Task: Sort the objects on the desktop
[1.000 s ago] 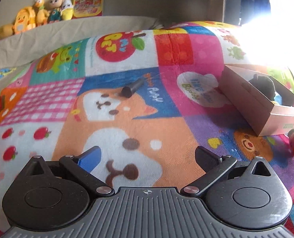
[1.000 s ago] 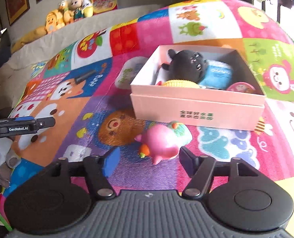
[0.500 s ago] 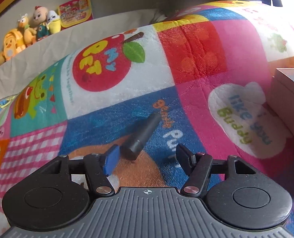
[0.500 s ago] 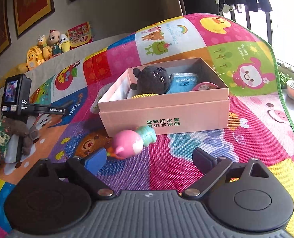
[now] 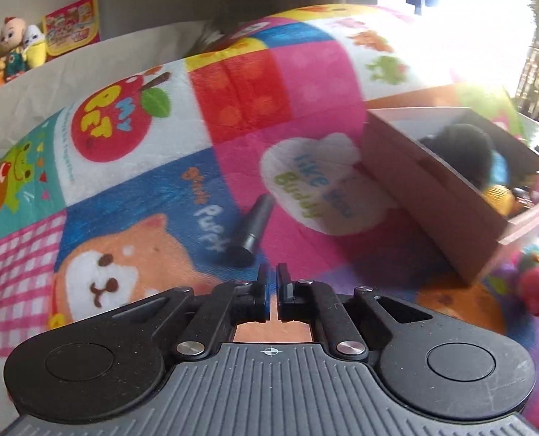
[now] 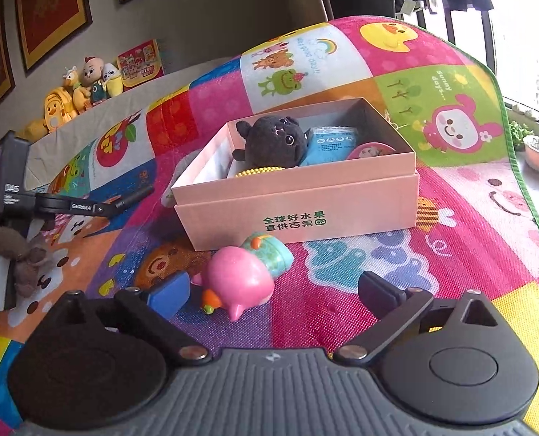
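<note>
Left hand-held gripper [image 5: 273, 287] now shut tight, having just closed, with nothing between its jaws; dark cylinder [image 5: 252, 233] just ahead of the tips, lying on the mat [image 5: 305, 83], no longer between them. Right hand-held gripper [image 6: 273, 292] spread wider, having just been opening, pink toy [image 6: 238, 283] loose between its jaws.

plush [image 6: 274, 141] in box [image 6: 305, 200], toy [image 6: 238, 281] before box

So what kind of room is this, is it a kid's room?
Probably a home, maybe a child's play area: a cartoon play mat, stuffed toys along the wall, and a pink box holding toys.
</note>
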Motion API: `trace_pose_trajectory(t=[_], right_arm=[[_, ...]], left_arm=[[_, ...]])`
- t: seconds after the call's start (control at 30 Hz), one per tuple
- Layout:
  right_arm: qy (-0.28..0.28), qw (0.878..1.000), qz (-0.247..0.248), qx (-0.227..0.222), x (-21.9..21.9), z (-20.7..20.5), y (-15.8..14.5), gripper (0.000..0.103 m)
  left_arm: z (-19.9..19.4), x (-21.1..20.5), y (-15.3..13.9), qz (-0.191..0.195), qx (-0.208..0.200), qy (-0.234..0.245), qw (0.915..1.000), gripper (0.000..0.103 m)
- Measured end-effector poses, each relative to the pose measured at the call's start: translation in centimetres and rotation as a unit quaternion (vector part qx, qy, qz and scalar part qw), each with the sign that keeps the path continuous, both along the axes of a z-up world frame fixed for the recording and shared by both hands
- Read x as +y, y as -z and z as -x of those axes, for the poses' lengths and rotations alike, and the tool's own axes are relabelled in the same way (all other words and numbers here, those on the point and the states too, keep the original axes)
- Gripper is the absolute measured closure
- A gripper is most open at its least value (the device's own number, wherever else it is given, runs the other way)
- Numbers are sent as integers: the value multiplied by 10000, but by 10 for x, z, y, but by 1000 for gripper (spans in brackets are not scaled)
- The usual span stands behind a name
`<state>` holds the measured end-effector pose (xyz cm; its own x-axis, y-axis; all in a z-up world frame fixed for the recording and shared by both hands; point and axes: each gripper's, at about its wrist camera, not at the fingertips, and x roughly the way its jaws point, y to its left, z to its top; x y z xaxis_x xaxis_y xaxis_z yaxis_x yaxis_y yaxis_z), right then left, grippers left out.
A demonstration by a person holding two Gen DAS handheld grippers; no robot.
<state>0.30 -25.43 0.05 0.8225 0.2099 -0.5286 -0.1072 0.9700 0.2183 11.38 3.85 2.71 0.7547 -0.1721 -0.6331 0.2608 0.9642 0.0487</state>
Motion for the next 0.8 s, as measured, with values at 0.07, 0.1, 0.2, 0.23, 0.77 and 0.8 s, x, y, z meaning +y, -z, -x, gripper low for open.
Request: trace_pose_trajectory(t=[0.07, 0.1, 0.2, 0.23, 0.77, 0.8], right_arm=[[0, 10000, 21, 18, 1, -1, 0, 3], [0, 10000, 32, 32, 1, -1, 0, 3], [11, 10000, 64, 70, 2, -2, 1, 3], [13, 9999, 72, 80, 2, -2, 1, 2], [50, 9991, 106, 410, 3, -11, 5, 0], [49, 9991, 98, 416, 3, -11, 5, 0]], left_arm=[[29, -15, -3, -57, -76, 369, 9993, 98], [41, -20, -2, -110, -94, 485, 9987, 95], [65, -27, 4, -256, -121, 565, 9980, 87], [71, -27, 8, -342, -150, 499, 9981, 74], [64, -5, 30, 137, 390, -148, 9990, 0], [65, -6, 30, 141, 385, -184, 9990, 0]])
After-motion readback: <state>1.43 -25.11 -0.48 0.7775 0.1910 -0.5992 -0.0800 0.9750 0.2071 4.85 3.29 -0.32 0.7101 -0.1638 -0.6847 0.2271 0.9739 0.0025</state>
